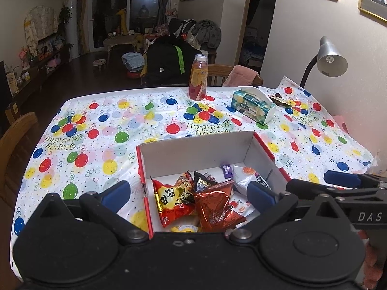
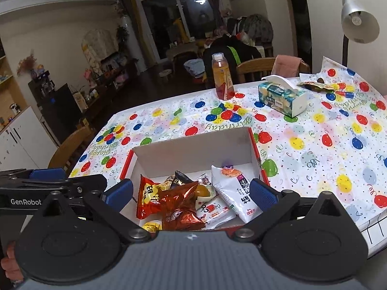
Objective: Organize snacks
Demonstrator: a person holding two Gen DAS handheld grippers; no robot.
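Snacks [image 1: 193, 200] lie together inside the box [image 1: 193, 152] on the table [image 1: 121, 120], while both the left gripper [image 1: 188, 193] and the right gripper [image 2: 191, 191] hang wide open above it, empty.

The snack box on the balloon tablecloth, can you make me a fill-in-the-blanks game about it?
1. The snack packets lie inside the red-edged white cardboard box, which has no ____.
2. The orange plastic drink bottle stands ____ on the table.
3. Both hand-held grippers, left and right, are ____.

Missing words: lid; upright; open
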